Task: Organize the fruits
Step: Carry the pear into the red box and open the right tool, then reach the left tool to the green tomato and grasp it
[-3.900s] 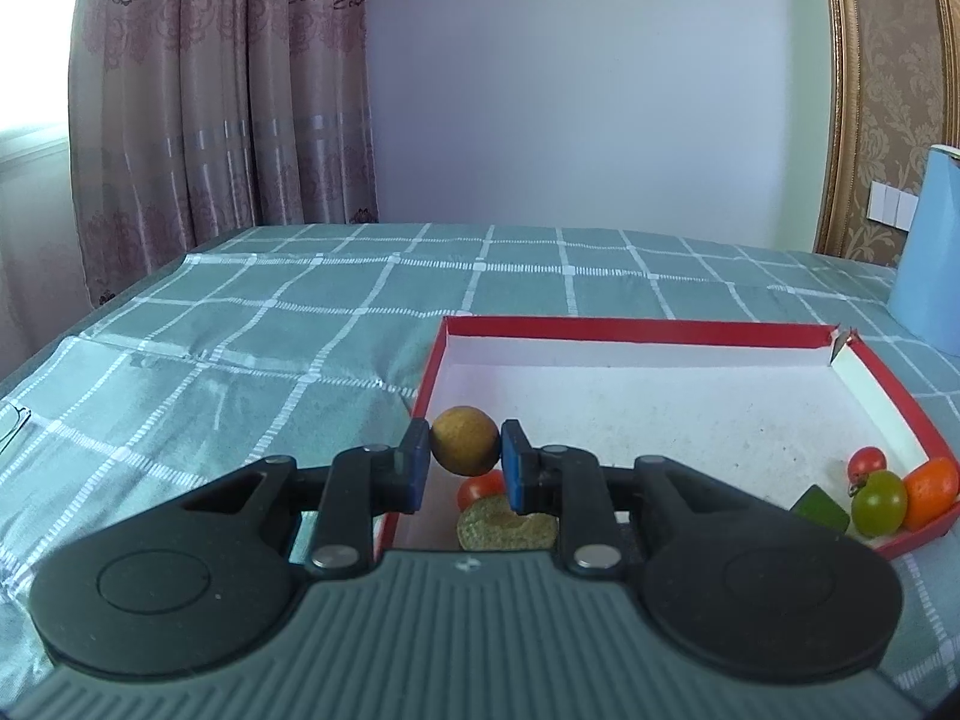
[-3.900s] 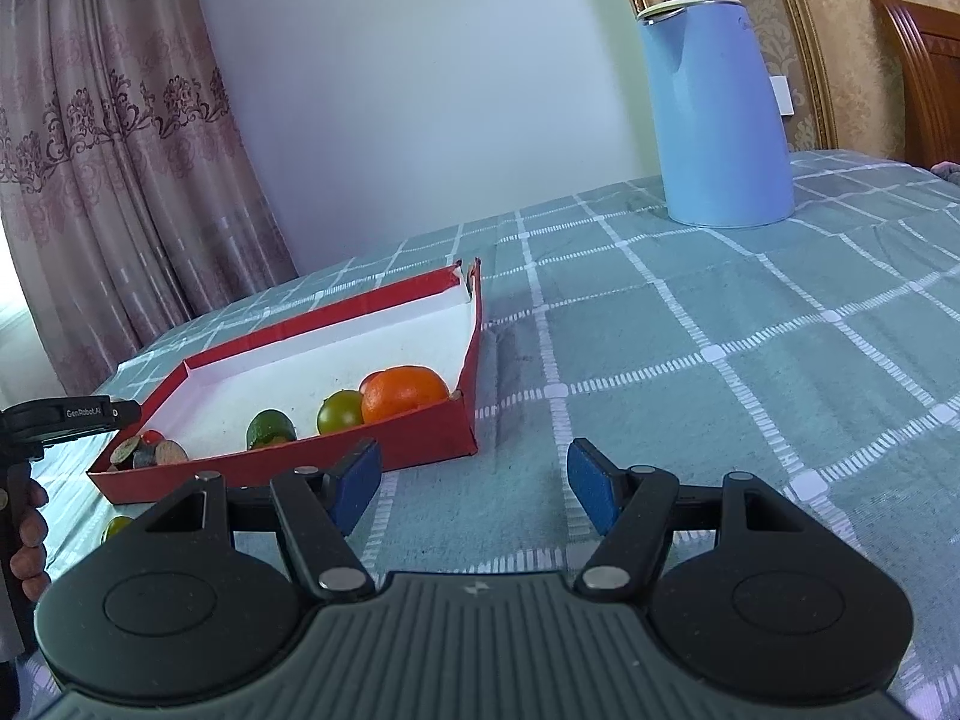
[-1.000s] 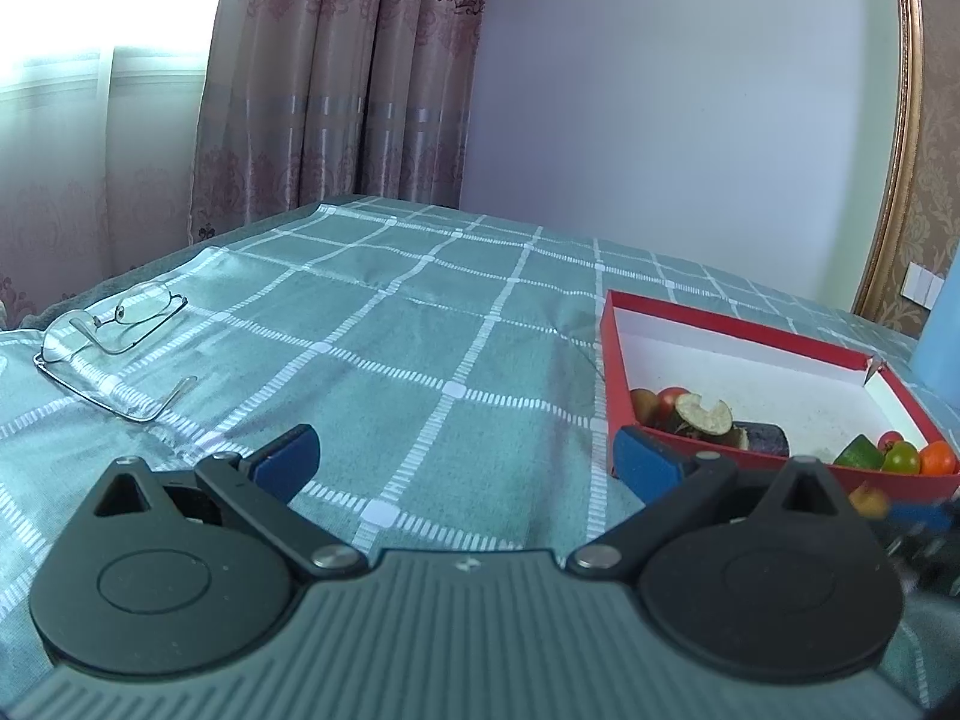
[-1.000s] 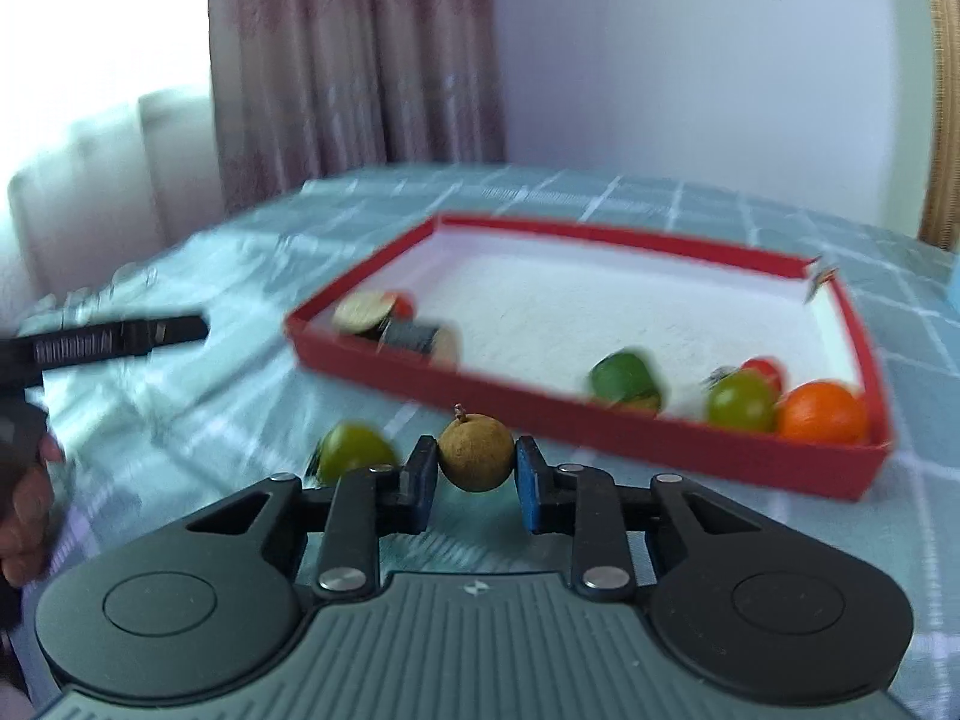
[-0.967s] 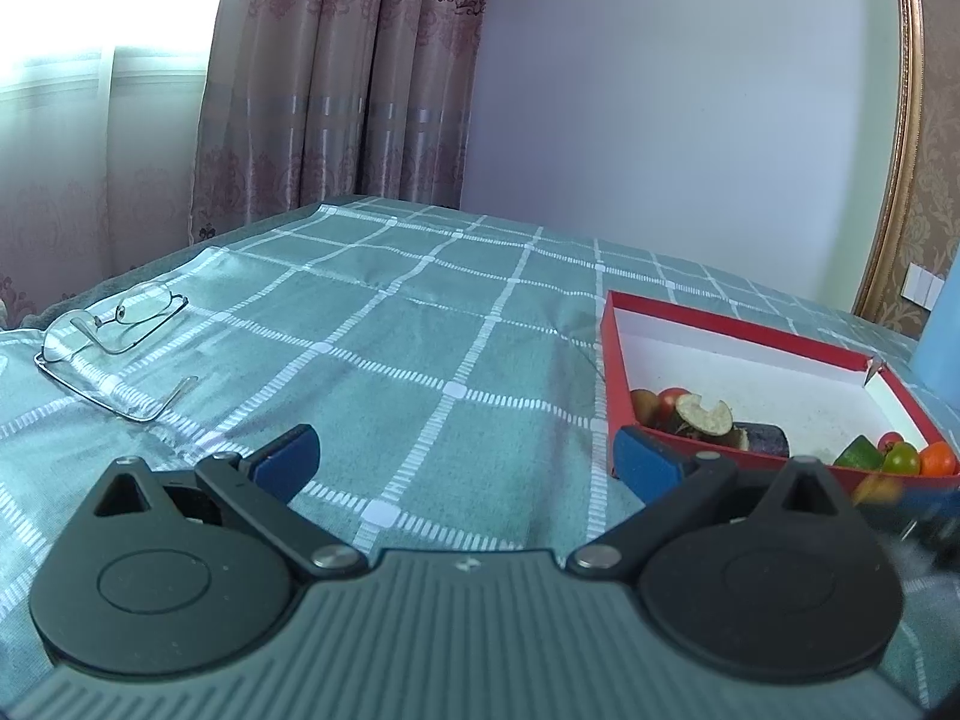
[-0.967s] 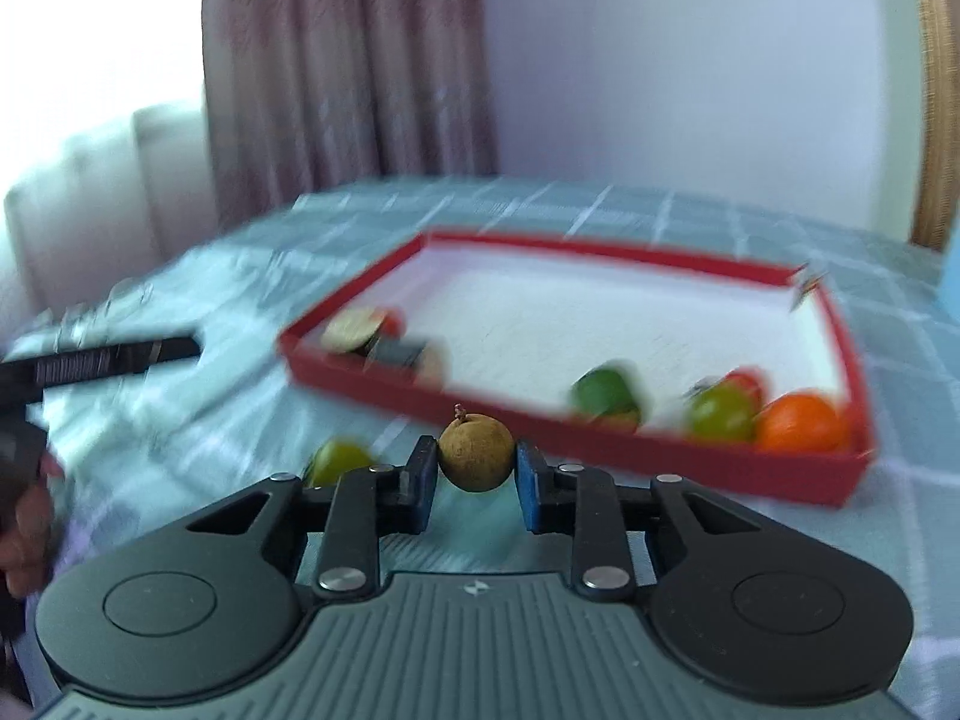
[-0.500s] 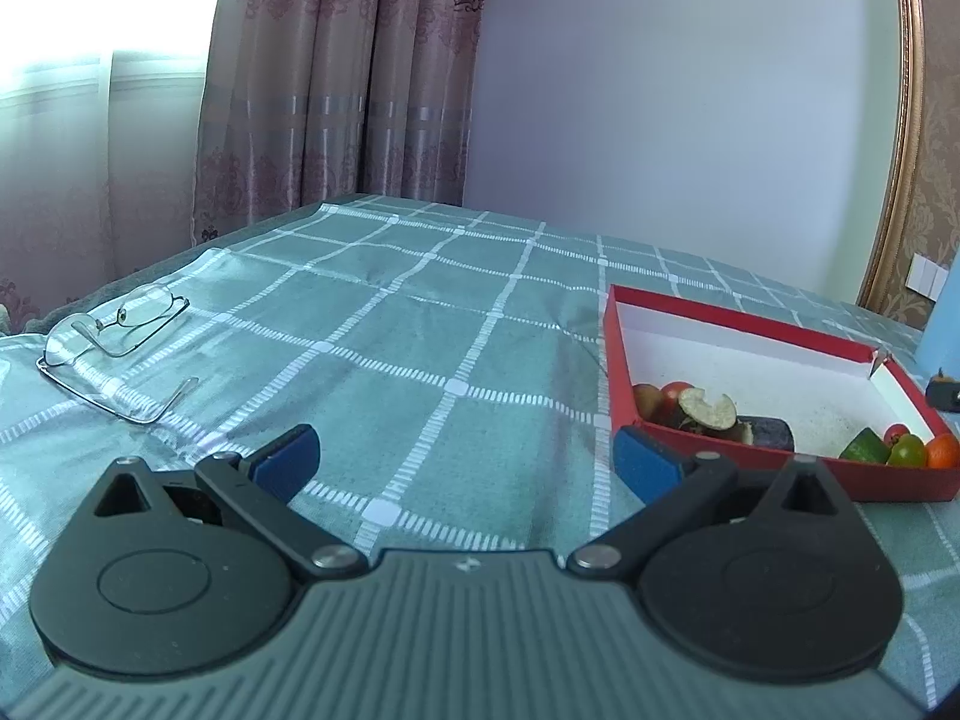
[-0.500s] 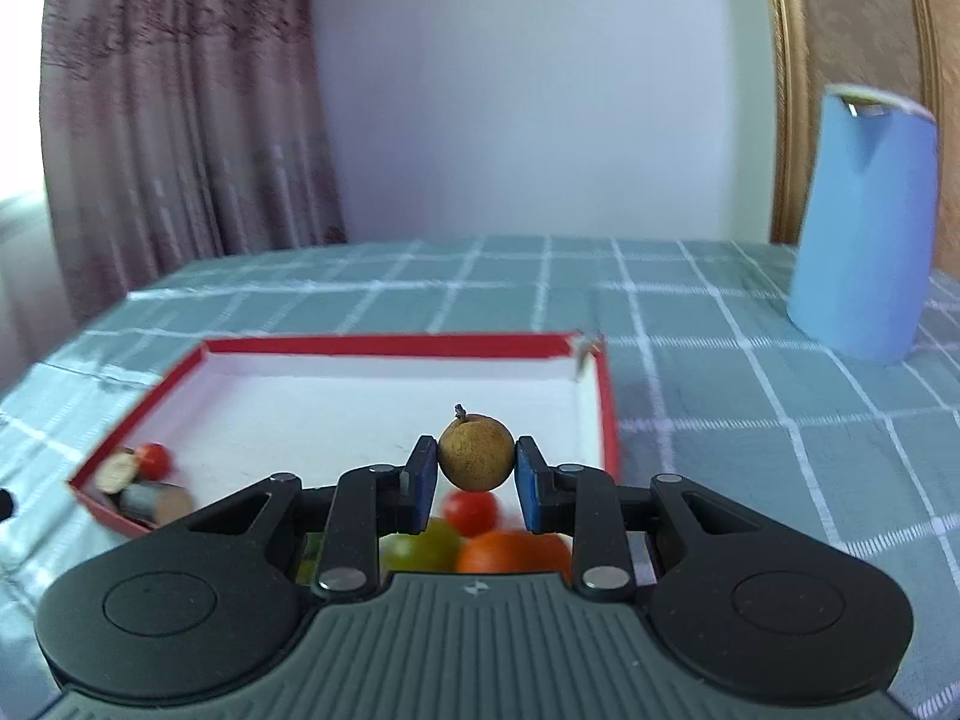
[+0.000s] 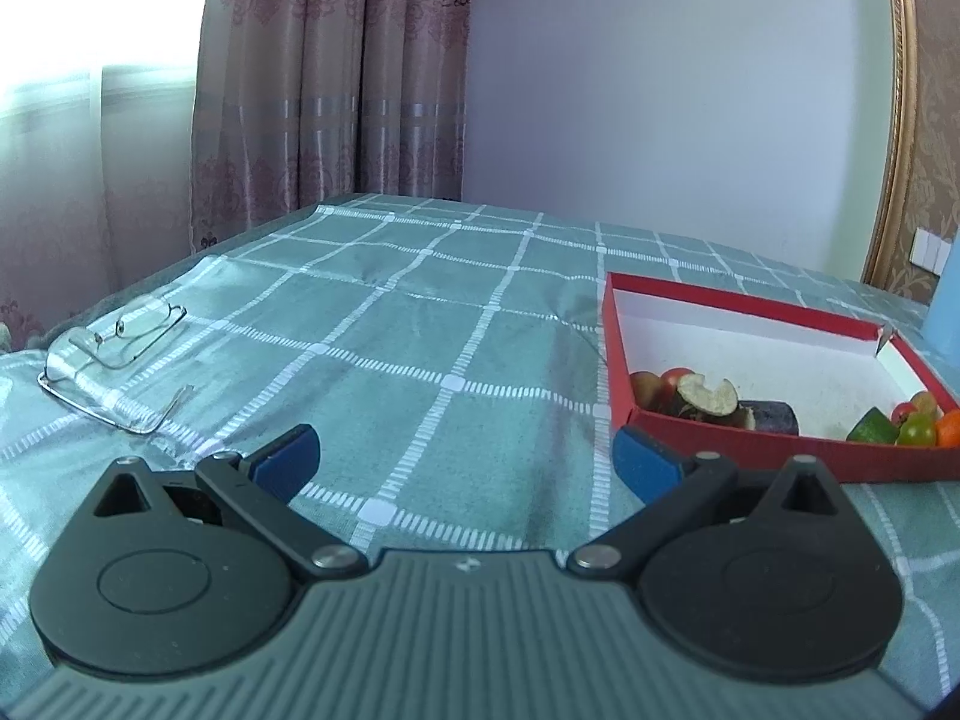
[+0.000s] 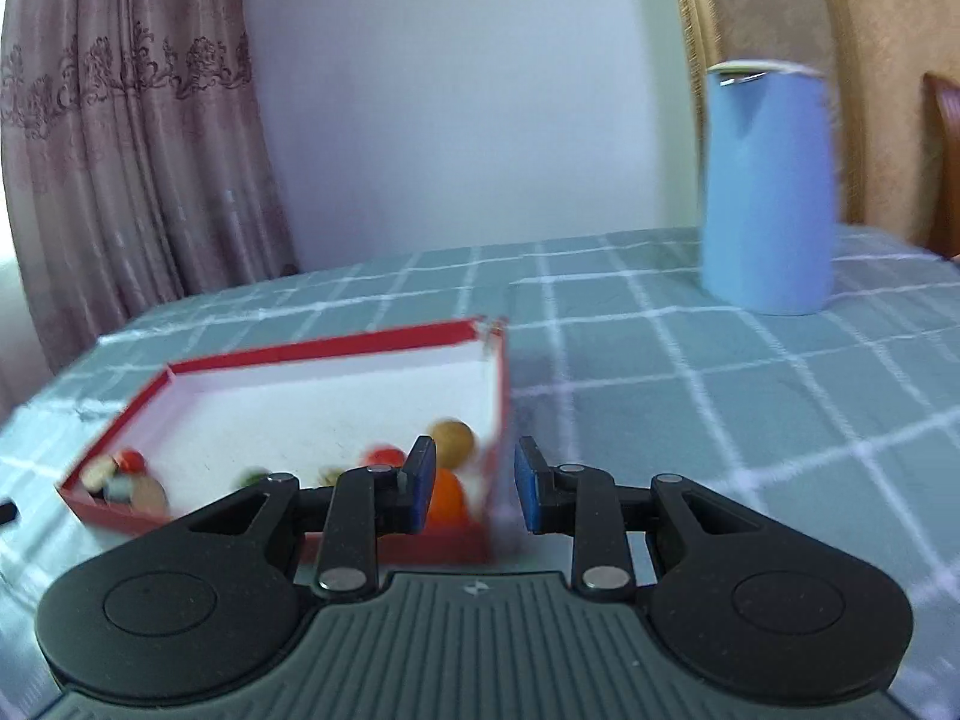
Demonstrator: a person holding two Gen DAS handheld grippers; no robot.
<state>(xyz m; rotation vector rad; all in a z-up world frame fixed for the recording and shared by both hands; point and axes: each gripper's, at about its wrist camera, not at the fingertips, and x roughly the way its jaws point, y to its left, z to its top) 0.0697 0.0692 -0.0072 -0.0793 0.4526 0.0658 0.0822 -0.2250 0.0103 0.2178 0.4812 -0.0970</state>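
Observation:
A red tray (image 9: 774,462) with a white floor lies on the green checked cloth. In the left wrist view its near left corner holds a cut eggplant piece (image 9: 708,394), a red tomato (image 9: 675,376) and a brown fruit (image 9: 645,384); a green fruit (image 9: 871,429) and an orange fruit (image 9: 948,425) sit at its right corner. My left gripper (image 9: 465,462) is open and empty, left of the tray. My right gripper (image 10: 471,483) is open over the tray's (image 10: 336,345) near right corner. The brown longan (image 10: 454,443) lies in the tray just beyond its fingers, beside the orange fruit (image 10: 447,501).
A pair of glasses (image 9: 114,354) lies on the cloth at the left. A blue kettle (image 10: 771,186) stands on the table to the right, beyond the tray. Curtains and a wall are behind the table.
My right gripper has opened and let go of the brown longan, which now lies in the tray's right corner. The right view has swung right. The left gripper has not moved.

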